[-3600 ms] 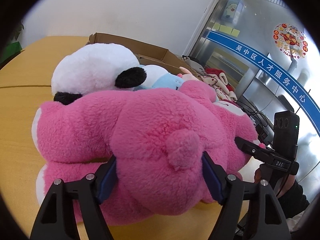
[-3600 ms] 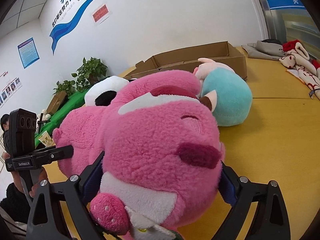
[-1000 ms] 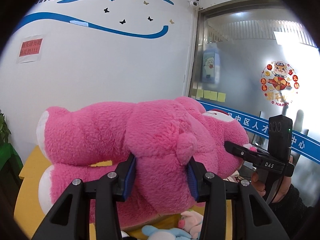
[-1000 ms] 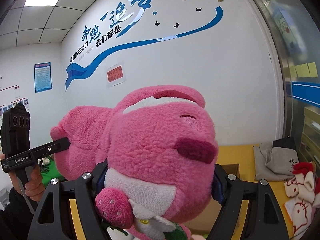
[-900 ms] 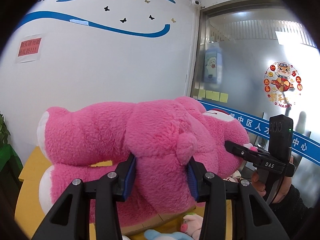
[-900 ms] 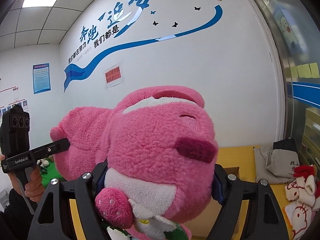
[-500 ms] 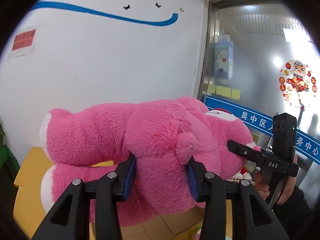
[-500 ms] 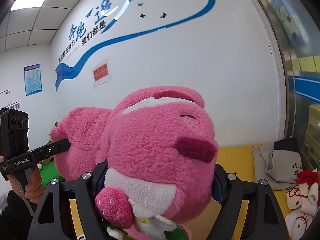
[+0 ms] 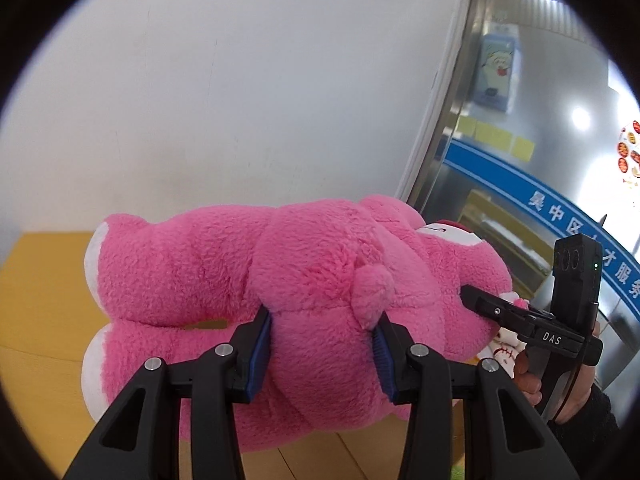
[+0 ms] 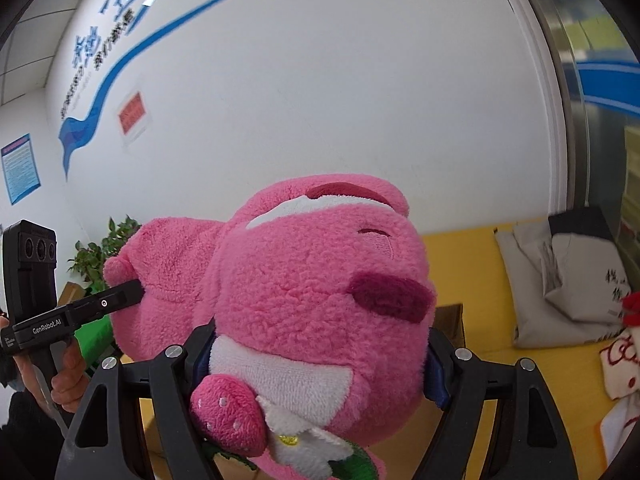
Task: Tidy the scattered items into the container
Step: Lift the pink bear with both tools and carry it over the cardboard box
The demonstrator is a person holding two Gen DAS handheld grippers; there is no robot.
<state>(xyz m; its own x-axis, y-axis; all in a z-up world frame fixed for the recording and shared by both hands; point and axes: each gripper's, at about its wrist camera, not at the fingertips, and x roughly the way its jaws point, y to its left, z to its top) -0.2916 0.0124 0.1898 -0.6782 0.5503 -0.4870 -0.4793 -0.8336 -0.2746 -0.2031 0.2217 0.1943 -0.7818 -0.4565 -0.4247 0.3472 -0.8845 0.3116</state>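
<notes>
Pink plush bear [image 9: 320,288], held aloft at frame centre above the yellow surface [image 9: 40,280], stretched sideways between both tools. Left tool [image 9: 320,354] clenched on the rump just below the stub tail; right tool [image 10: 316,364] clamped around the head (white muzzle, strawberry and flower at the chin). Risks: soft pile slipping from the pads, or one end sagging if either grip loosens early. Container not clearly in view. Fleece fluffy, plump, easily squashed.

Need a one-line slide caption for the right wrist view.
Right gripper clamps the head of a pink plush bear while the left gripper grips its rear, above a yellow table.
</notes>
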